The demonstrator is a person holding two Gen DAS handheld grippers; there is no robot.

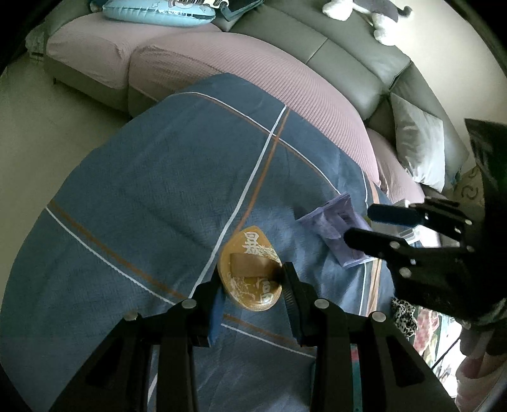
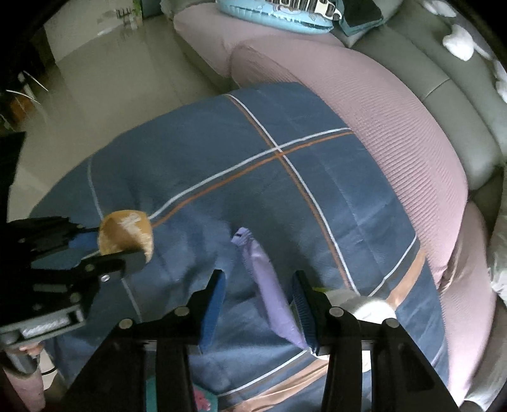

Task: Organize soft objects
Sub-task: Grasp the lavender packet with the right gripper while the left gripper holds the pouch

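A golden, ingot-shaped soft toy [image 1: 250, 269] with white characters sits between the fingers of my left gripper [image 1: 253, 276], which is shut on it above the blue plaid quilt [image 1: 152, 190]. The right wrist view shows the same toy [image 2: 126, 233] at the tip of the left gripper [image 2: 111, 245]. A soft purple packet [image 2: 269, 285] lies on the quilt [image 2: 253, 177] between the fingers of my right gripper [image 2: 259, 279]. It rests against the right-hand pad, with a gap to the other pad. From the left wrist, the right gripper [image 1: 358, 225] straddles the packet [image 1: 329, 225].
The quilt drapes over a sofa with pink seat covers [image 1: 253, 73] and grey backrests [image 1: 348, 47]. A light-blue cushion [image 1: 158, 12], a grey pillow [image 1: 418, 149] and a white-and-grey plush [image 1: 380, 16] lie on it. A white object [image 2: 367, 309] sits beside my right finger. Pale floor [image 2: 111, 79] lies to the left.
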